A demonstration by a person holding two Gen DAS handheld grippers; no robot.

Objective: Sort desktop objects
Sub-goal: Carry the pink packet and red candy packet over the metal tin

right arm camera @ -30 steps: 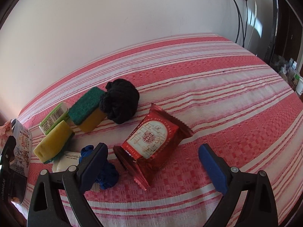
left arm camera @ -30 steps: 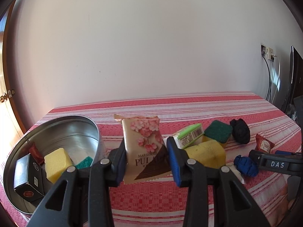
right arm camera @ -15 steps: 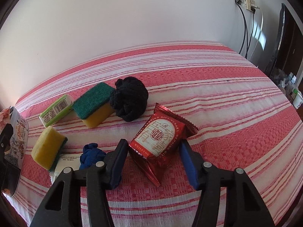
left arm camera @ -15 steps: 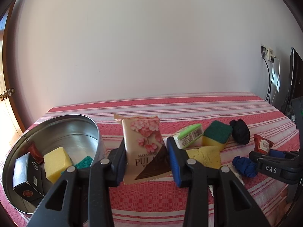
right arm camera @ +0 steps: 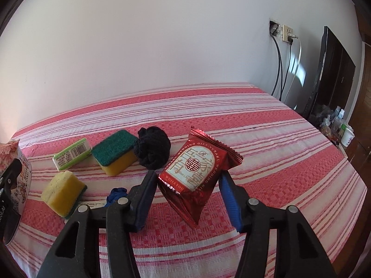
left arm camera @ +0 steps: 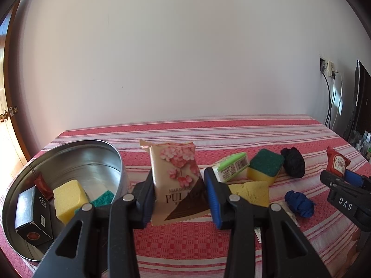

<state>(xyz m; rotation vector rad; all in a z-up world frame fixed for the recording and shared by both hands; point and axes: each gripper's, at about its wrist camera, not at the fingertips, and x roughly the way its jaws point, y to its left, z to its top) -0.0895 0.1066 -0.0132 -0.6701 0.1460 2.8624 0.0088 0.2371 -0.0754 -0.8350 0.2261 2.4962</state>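
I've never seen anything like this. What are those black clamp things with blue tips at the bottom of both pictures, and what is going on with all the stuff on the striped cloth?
There is no robot here: a person holds a two-finger gripper in each hand, and a fisheye camera on each looks forward along its fingers. That gives two pictures of one table.

The left gripper is shut on a pink flowered snack packet, held upright. Beside it stands a round metal tin already holding a sponge, a black box and a red packet.

The right gripper is shut on a red foil packet, lifted off the red striped tablecloth.

On the cloth lie two yellow-and-green sponges, a small green-and-white box, a black cloth ball and a blue cloth ball.
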